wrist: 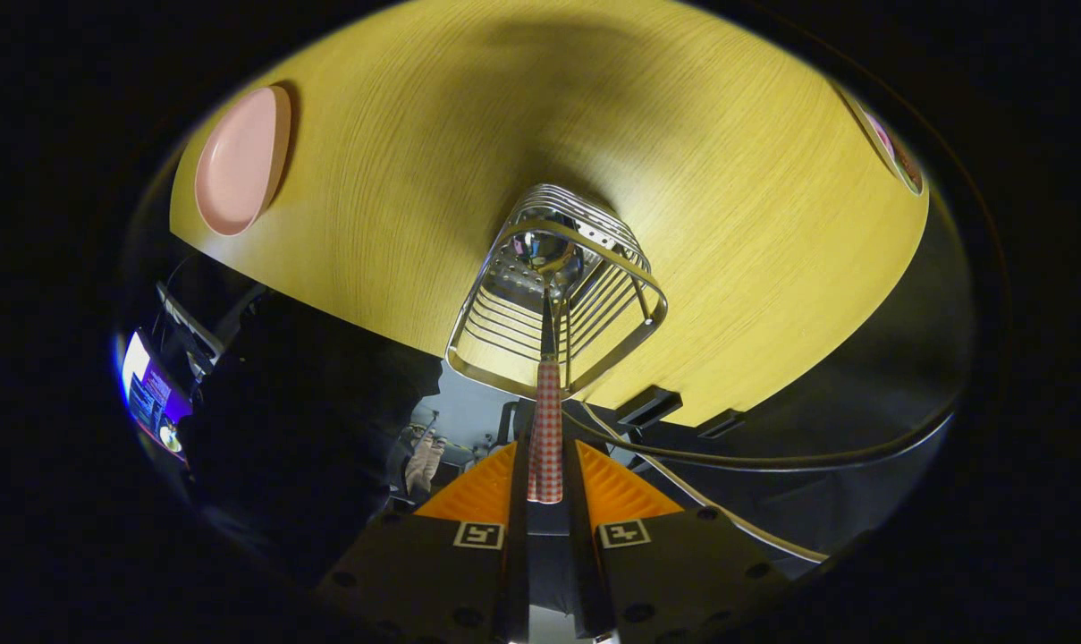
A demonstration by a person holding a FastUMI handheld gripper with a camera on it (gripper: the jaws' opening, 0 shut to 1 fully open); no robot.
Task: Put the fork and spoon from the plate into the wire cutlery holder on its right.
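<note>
Hand-held gripper [547, 470] clamped on red-checked utensil handle [547, 429], shiny tip inside wire cutlery holder [504, 309]

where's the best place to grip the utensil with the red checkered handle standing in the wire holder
Grip the red-and-white checkered handle, coming from above along its length. It stands upright out of the chrome wire cutlery holder, whose bars block its lower metal end. The gripper is already shut on that handle.
</note>
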